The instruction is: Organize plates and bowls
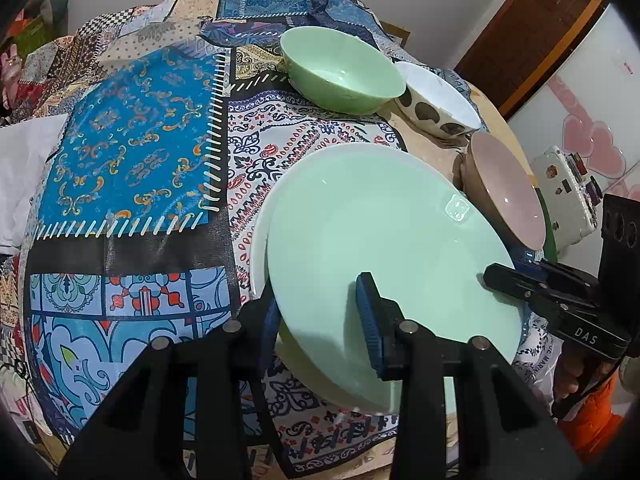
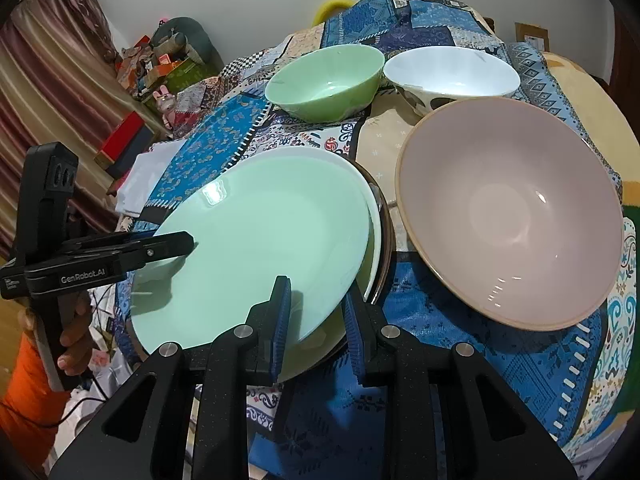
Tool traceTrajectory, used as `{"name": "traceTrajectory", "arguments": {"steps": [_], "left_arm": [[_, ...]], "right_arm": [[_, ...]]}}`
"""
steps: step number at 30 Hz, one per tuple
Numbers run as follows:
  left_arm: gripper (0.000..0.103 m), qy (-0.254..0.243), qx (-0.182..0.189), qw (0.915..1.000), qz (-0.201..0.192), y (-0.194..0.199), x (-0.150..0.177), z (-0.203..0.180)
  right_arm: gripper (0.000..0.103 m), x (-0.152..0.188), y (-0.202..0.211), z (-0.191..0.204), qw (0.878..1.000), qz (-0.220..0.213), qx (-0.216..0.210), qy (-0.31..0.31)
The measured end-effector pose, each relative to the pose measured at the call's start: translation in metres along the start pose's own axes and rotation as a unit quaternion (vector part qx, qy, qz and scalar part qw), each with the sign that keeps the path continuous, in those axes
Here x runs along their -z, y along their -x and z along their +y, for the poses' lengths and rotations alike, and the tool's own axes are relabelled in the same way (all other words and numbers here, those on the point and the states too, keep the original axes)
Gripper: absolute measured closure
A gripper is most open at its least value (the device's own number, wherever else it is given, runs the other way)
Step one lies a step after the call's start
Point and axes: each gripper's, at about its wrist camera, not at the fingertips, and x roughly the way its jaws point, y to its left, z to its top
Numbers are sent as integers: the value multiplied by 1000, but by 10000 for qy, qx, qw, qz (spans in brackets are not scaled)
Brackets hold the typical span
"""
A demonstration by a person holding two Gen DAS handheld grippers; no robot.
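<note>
A mint green plate (image 1: pixel 380 232) (image 2: pixel 256 240) is tilted above a stack of a white plate (image 2: pixel 374 216) and a dark plate (image 2: pixel 388 240). My left gripper (image 1: pixel 320 312) straddles the green plate's near rim, one finger above and one below. My right gripper (image 2: pixel 316 316) straddles the opposite rim the same way; it shows in the left wrist view (image 1: pixel 516 280). A large pink bowl (image 2: pixel 512 216) (image 1: pixel 508 192) stands to the right of the plates. A green bowl (image 1: pixel 340 68) (image 2: pixel 326 80) and a white spotted bowl (image 1: pixel 438 98) (image 2: pixel 448 70) stand at the far side.
A patchwork cloth (image 1: pixel 132 152) covers the table. A white folded cloth (image 1: pixel 24 176) lies at its left edge. A white box (image 1: pixel 568 192) sits beyond the pink bowl. Clutter and curtains (image 2: pixel 60 92) stand beyond the table's left side.
</note>
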Motion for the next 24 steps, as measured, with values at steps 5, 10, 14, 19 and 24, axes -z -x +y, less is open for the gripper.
{"name": "traceTrajectory", "arguments": {"steps": [5,10,14,19,24], "left_arm": [[65,31,49,10000,32,-1,-1,1],[68,-31,-23,10000,58,-4,-1,-2],[69,-56,-57,10000,51,-5,0,-4],[69,-85,-133,9999,49,-5,0,-6],[69,-134,-198,9997,-60,2,1,-8]], "right_arm": [[79,2,3,-1,9999,20,-82,-56],[78,5,7,-3,10000,21,-28,-17],[76,10,2,-13,9998,115,-52,-148],[76,11,3,-6,10000,38,71,-13],[76,11,5,-6,9998,12,187,3]]}}
